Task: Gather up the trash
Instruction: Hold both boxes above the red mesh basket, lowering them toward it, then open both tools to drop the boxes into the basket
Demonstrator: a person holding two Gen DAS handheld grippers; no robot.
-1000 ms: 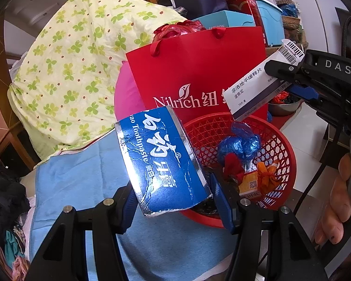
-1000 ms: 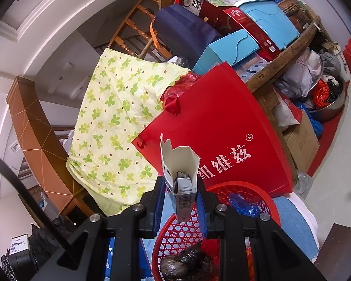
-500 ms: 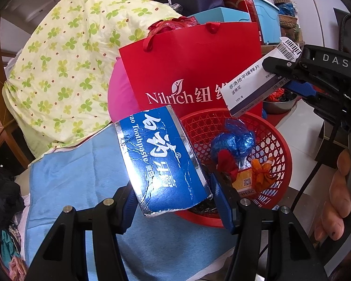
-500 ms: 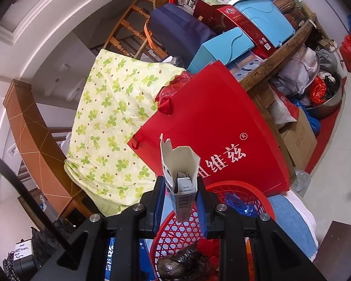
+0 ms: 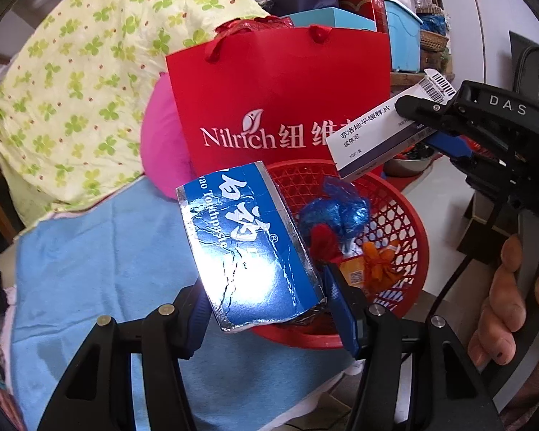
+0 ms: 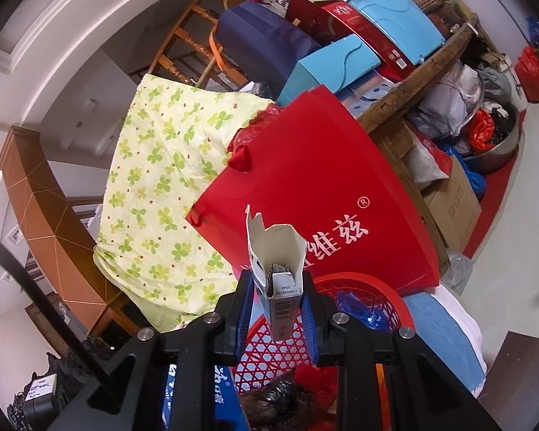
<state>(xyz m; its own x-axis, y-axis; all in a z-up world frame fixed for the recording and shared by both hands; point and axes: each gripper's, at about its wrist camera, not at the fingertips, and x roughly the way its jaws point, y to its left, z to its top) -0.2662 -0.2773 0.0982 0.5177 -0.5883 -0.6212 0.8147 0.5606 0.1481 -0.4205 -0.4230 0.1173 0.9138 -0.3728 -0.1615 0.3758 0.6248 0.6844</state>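
Note:
My left gripper (image 5: 269, 298) is shut on a crumpled blue toothpaste box (image 5: 248, 248), held at the near rim of a red mesh basket (image 5: 409, 222). The basket holds a blue wrapper (image 5: 337, 212), red and orange scraps and dark trash. My right gripper (image 6: 275, 305) is shut on a small white medicine box (image 6: 278, 273) with its top flap open, poised over the basket's (image 6: 269, 355) rim. In the left wrist view that same right gripper (image 5: 427, 122) comes in from the right with the white box (image 5: 373, 136) above the basket.
A red paper bag (image 5: 280, 97) stands right behind the basket, a pink cushion (image 5: 161, 151) and a yellow-green floral cloth (image 5: 72, 89) to its left. Under the basket lies a blue cloth (image 5: 100, 251). Boxes and bags crowd the shelf (image 6: 413, 86) behind. A person's hand (image 5: 503, 305) holds the right gripper.
The left wrist view has tipped down a little, so the bag and basket sit slightly lower and more central in it. Both grips are unchanged.

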